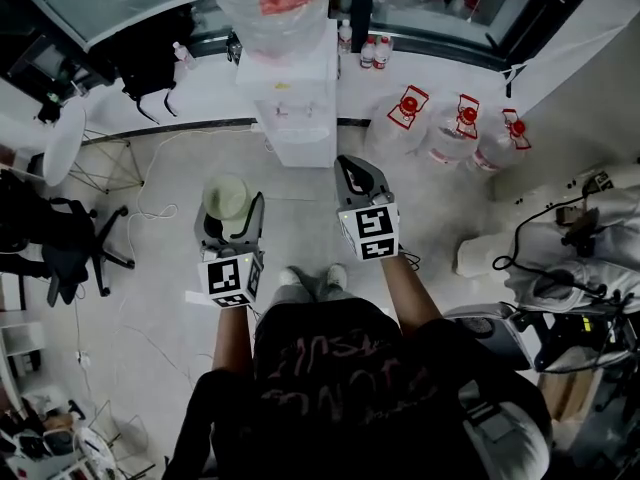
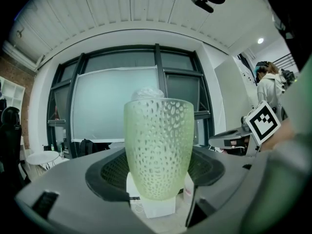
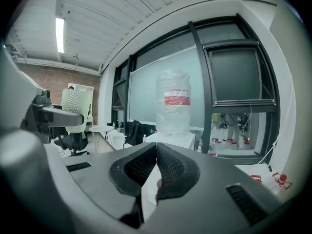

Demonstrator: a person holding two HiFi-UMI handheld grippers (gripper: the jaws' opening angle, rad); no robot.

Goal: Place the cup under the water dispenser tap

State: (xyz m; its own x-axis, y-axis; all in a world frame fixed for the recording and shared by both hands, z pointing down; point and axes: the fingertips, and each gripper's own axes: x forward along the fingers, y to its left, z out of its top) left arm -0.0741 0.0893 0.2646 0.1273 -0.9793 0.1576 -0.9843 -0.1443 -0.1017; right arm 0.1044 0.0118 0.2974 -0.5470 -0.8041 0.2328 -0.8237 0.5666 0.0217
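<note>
Cup (image 2: 159, 147) in the left gripper (image 2: 158, 170) hides most of the dispenser (image 2: 152, 207).

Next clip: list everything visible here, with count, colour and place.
cup: one, pale green, held in the left tongs, short of the dispenser
dispenser: one, white, by the window, ahead of the person
bottle: one, clear with a red label, on top of the dispenser
spare bottles: three, clear with red caps, on the floor right of the dispenser
small bottles: a few, by the window behind the dispenser
bag: one, black, by the window left of the dispenser
round table: one, white, far left
chair: one, black, on the floor at left
shirt: one, black, on the person
left tongs: closed on the cup
right tongs: shut, empty
</note>
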